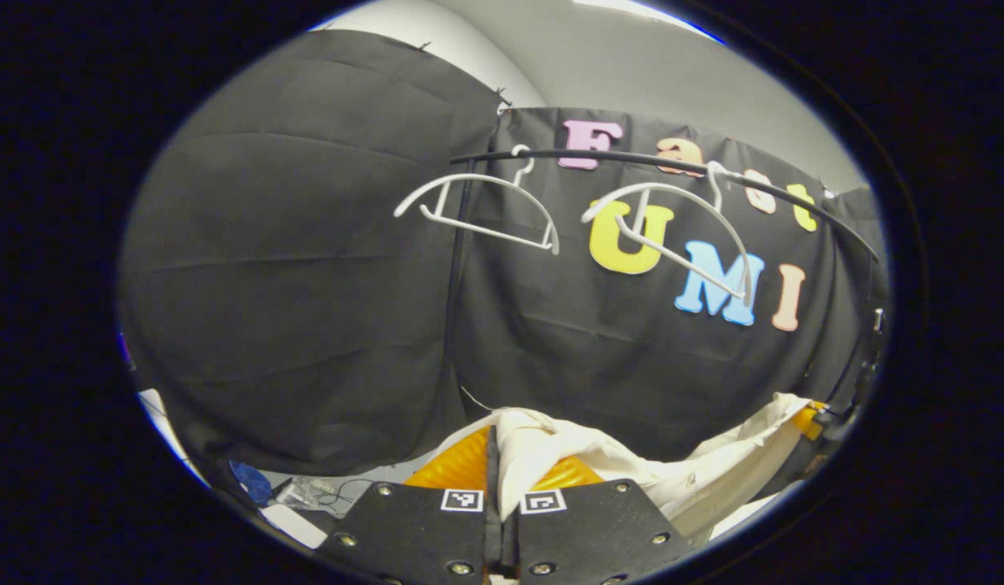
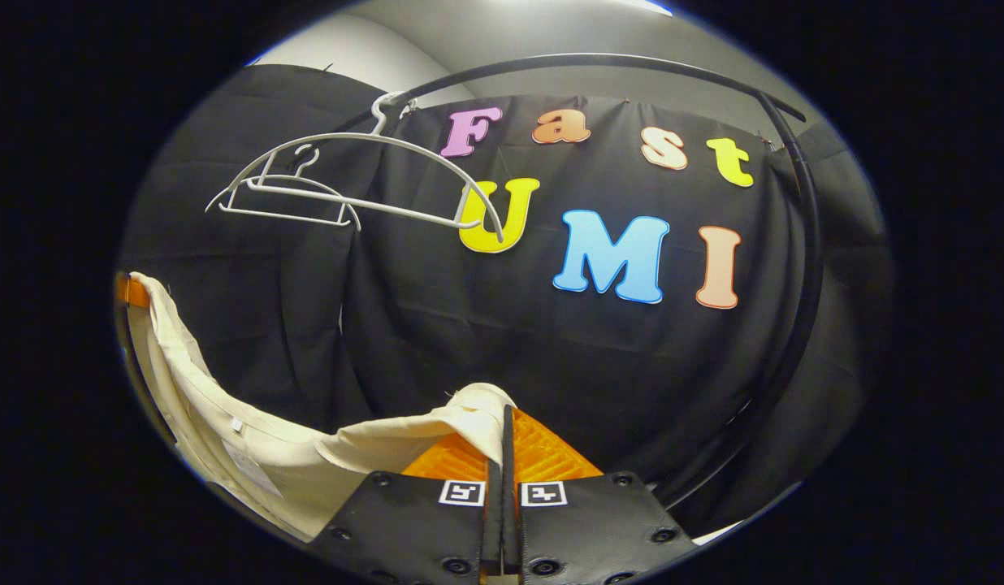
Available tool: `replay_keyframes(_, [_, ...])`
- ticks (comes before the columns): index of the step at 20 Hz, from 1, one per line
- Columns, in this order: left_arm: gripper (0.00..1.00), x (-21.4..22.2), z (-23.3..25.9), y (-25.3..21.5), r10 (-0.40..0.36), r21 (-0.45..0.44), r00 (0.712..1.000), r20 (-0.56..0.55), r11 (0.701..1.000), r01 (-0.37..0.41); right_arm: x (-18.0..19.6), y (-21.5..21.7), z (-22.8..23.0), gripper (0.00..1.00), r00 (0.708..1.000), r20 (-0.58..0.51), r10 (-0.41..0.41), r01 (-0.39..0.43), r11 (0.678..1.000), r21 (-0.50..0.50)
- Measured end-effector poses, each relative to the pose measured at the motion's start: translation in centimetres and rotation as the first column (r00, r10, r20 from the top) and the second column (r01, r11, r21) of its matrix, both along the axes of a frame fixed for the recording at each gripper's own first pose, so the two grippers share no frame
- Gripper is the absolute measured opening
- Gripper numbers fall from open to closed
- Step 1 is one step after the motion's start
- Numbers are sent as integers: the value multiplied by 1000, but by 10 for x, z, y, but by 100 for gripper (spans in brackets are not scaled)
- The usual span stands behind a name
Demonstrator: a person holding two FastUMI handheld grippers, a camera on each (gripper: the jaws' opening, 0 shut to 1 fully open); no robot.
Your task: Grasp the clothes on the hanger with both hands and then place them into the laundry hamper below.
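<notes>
A cream garment (image 1: 551,455) is stretched, creased and sagging, between the two sets of tongs, below the empty white hangers (image 1: 478,207) on the black rail (image 1: 632,160). A small white tag (image 2: 236,424) is seen on it, too small to be read. The left tongs (image 1: 496,459) are clamped together on one end, the right tongs (image 2: 503,439) on the other.

We see a black garment rail (image 2: 802,244) curving before the booth's black cloth wall (image 1: 291,268), grey ceiling (image 1: 632,65) above, and small clutter (image 1: 307,496) on the floor.
</notes>
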State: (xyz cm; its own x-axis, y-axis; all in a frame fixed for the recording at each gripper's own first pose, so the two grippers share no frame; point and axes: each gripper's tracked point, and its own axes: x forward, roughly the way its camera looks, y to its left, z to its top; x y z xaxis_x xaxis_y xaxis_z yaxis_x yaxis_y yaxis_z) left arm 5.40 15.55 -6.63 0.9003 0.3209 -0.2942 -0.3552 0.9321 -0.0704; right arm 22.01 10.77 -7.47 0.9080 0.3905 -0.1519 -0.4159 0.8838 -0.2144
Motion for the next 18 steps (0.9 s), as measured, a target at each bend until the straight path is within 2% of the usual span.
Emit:
replay_keyframes(3, [1, 14, -21, -1, -82, -20, 996, -47, 996, 82, -27, 14, -7, 2, 999, -25, -35, 35, 999, 2])
replay_keyframes(6, [1, 12, -43, 2, -171, -41, 982, -83, 985, 169, -57, 27, -28, 2, 992, -105, -68, 71, 997, 23])
replay_keyframes(12, [1, -6, -86, 14, -286, -38, 944, -163, 958, 284, -99, 48, -69, 3, 955, -250, -159, 180, 981, 66])
replay_keyframes(18, [2, -5, -127, 23, -329, -58, 915, -234, 944, 325, -121, 85, -103, 4, 929, -347, -129, 142, 990, 13])
